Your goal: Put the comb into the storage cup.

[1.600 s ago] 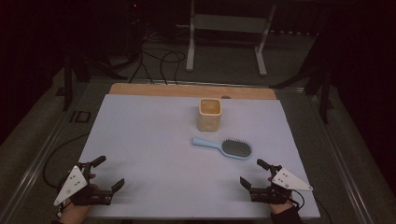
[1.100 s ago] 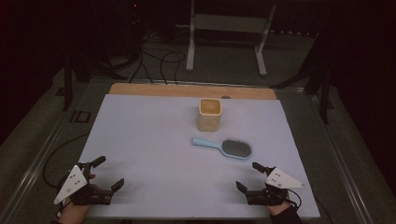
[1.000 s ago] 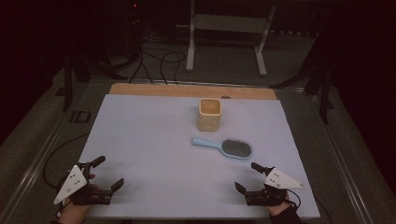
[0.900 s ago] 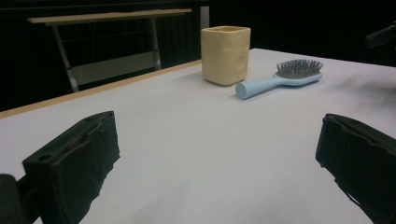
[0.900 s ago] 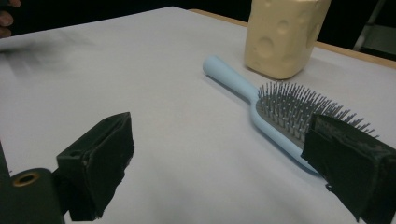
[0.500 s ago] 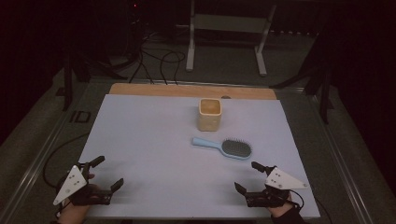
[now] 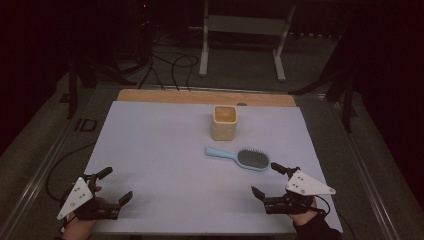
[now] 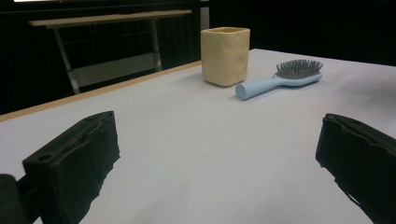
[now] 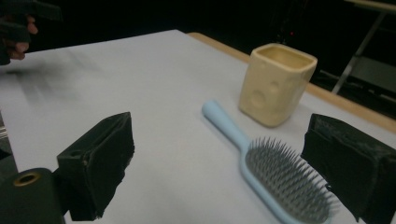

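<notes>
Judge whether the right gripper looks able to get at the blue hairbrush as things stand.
Probably yes. The right gripper is open, and the hairbrush lies just ahead of it on bare table; the yellow cup stands beyond the brush.

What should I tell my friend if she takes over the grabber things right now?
Left gripper: jaws open, holding nothing, low at the near left of the white table.
Right gripper: jaws open, holding nothing, at the near right, closest to the brush.
Light blue plastic hairbrush: lying flat, bristles up, handle pointing left, just in front of the pale yellow square cup, which stands upright and looks empty.
Done: nothing grasped yet.
Left: probably pick up the hairbrush with the right gripper and stand it in the cup.
</notes>
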Motion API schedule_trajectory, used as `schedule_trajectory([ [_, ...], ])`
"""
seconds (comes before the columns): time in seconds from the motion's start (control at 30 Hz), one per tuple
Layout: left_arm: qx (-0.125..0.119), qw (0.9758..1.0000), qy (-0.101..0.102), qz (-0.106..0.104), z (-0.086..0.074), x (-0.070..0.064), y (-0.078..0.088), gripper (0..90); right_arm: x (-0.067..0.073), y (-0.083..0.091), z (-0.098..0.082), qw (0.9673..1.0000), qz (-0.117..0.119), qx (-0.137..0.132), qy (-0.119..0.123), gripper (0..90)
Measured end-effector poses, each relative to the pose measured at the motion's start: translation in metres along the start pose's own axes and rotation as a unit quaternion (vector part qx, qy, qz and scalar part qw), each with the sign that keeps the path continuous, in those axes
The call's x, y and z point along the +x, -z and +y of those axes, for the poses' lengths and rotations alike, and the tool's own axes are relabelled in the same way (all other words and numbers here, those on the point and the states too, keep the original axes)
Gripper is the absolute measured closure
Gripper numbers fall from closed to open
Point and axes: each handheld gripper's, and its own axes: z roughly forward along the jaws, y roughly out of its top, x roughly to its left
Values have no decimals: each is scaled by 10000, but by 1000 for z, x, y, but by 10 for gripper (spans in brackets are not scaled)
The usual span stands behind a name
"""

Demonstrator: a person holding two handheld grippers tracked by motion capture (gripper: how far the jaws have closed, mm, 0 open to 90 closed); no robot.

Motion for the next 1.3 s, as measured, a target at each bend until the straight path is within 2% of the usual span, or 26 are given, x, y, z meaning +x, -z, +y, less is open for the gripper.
schedule_trajectory([
  [0.27,16,10000,11,-30,-1,-1,-1,0,-6,-6,25,9997,-16,-117,202,87],
  [0.73,7,10000,14,-72,-1,-1,-1,0,-18,-31,56,9994,-22,-167,308,87],
  [0.8,3,10000,11,-70,-1,-1,-1,0,-20,-35,59,9994,-45,-141,320,87],
  [1.07,-30,10000,21,-68,-1,0,0,0,-25,-54,69,9995,103,-17,314,87],
  [1.3,-41,10000,29,-76,-1,0,0,0,-29,-79,69,9990,278,223,287,87],
])
